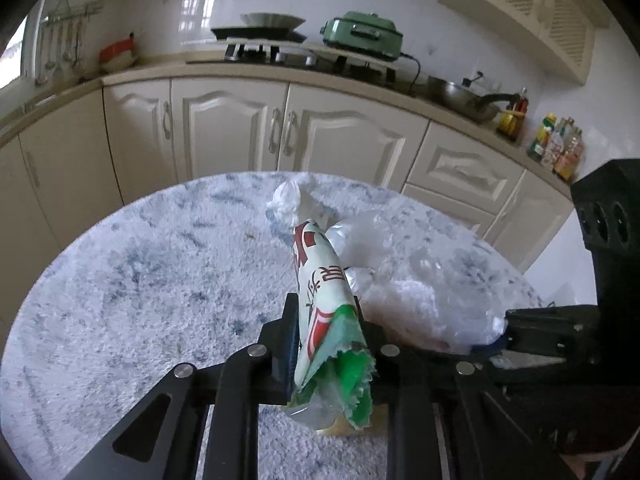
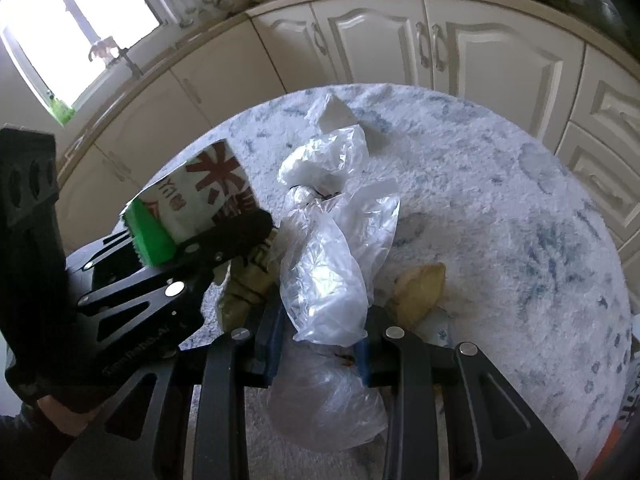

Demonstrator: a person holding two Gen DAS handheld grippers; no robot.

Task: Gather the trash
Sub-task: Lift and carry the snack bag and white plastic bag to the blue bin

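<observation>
My white snack wrapper with red printing and a green serrated end carries large red Chinese characters. In the left wrist view they run along the pinched, twisted length toward twelve o'clock and are too creased for me to read. In the right wrist view, at ten o'clock, the same wrapper shows one big red character that looks like 米, with smaller brown letters beside it that I cannot make out. The black left gripper's arm bears faint embossed lettering, illegible.

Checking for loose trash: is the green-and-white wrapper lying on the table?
No, the left gripper holds the wrapper clamped above the table.
</observation>
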